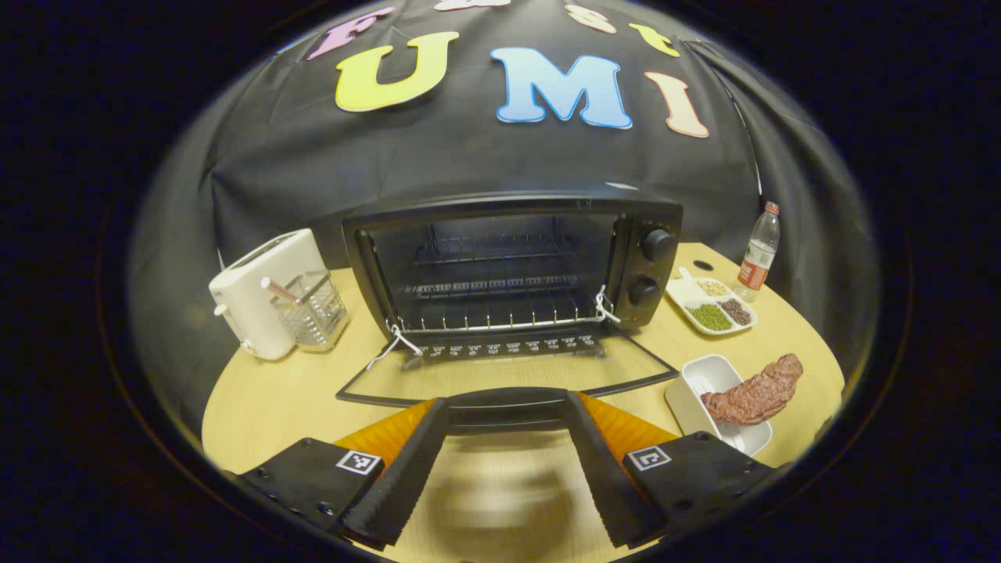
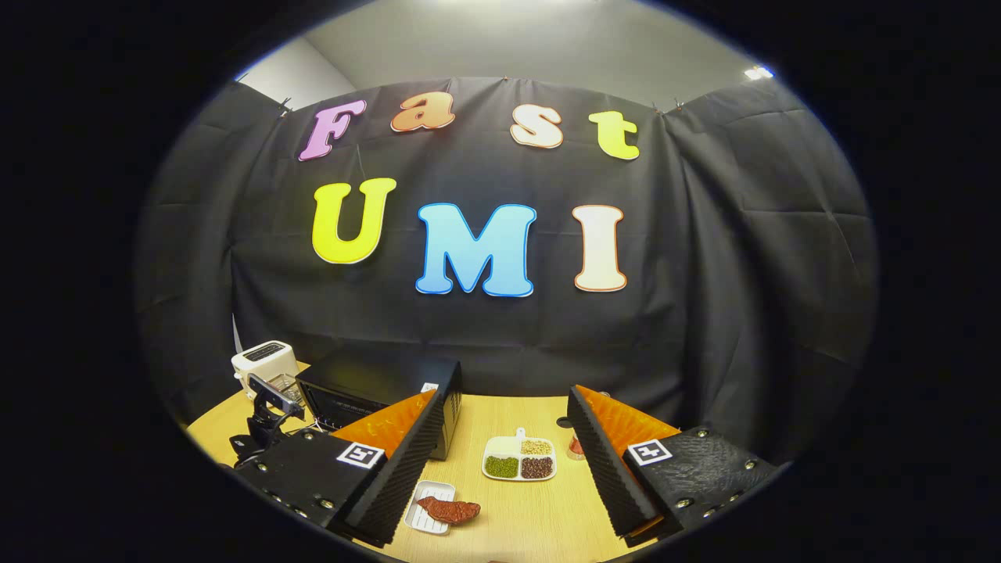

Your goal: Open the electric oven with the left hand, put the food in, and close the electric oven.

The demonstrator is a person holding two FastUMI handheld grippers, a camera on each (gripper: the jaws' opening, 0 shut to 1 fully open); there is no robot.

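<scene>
The black electric oven (image 1: 508, 258) stands at the middle of the round wooden table, its glass door (image 1: 508, 367) folded down flat and its wire rack bare. The door's dark handle (image 1: 508, 418) lies between the tips of my left gripper (image 1: 507, 400), whose fingers stand wide apart and open. A brown slab of meat (image 1: 755, 395) rests across a white rectangular tray (image 1: 700, 375) to the right of the door. My right gripper (image 2: 502, 392) hangs high above the table, open and holding nothing; far below it sit the meat (image 2: 448, 510) and the oven (image 2: 383, 383).
A white toaster (image 1: 262, 301) and a wire basket (image 1: 313, 309) stand left of the oven. To its right are a divided dish of beans (image 1: 712, 305) and a plastic bottle (image 1: 758, 254). Black cloth walls the table's far side.
</scene>
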